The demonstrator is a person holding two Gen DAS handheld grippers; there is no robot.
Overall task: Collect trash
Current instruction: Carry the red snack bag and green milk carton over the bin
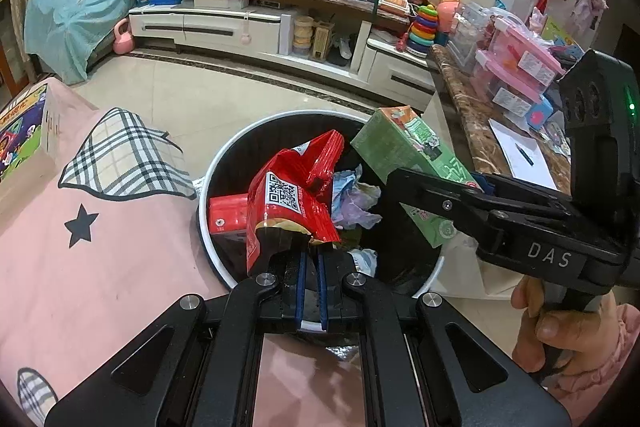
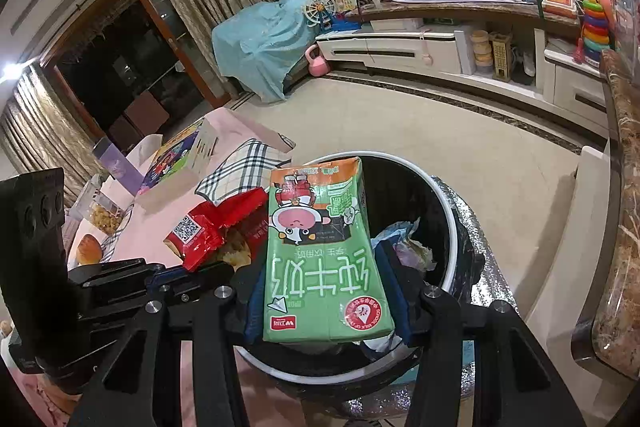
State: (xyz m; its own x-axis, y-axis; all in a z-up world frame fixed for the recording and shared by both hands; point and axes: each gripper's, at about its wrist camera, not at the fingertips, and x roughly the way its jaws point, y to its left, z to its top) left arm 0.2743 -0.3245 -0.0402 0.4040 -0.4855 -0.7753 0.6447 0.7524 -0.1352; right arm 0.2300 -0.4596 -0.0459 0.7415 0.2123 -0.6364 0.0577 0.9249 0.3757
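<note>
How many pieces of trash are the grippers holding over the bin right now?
2. A red snack wrapper pinched in the left gripper, and a green milk carton clamped in the right gripper, both above the bin. More trash already lies inside, partly hidden.

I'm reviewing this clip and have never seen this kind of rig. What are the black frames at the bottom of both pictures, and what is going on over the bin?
There is no robot here: a person holds one black hand-held set of tongs in each hand. Each picture comes from a fisheye camera on one set, looking along its fingers. In the left view, the left tongs are shut on a crumpled red snack wrapper with a QR code. In the right view, the right tongs clamp a green milk carton with a cartoon cow. Both items hang over a round black trash bin with a white rim, which already holds crumpled tissue. A pink cloth with plaid patches lies beside it.
</note>
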